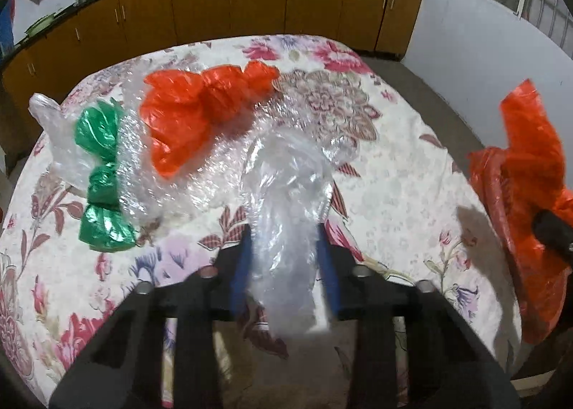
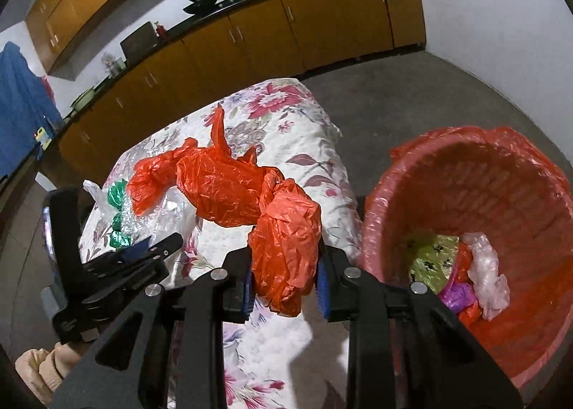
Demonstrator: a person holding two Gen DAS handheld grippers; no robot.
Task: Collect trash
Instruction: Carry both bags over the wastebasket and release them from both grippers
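A crumpled clear plastic bag (image 1: 286, 194) sits between the blue pads of my left gripper (image 1: 283, 230), which is shut on it just above the floral cloth (image 1: 394, 194). Beyond it lie a knotted orange bag (image 1: 200, 108), a twisted green bag (image 1: 102, 176), bubble wrap (image 1: 172, 172) and another clear bag (image 1: 50, 122). My right gripper (image 2: 286, 255) is shut on a crumpled orange bag (image 2: 283, 230), held off the cloth left of the red-lined bin (image 2: 465, 165). That held orange bag (image 1: 523, 172) also shows at the right edge of the left wrist view.
The bin holds green paper (image 2: 429, 258), a purple scrap (image 2: 458, 296) and clear plastic (image 2: 489, 276). It stands on grey floor (image 2: 394, 104) beside the cloth-covered surface. Brown cabinets (image 1: 229, 0) line the far wall. The left gripper (image 2: 157, 248) appears low at the left.
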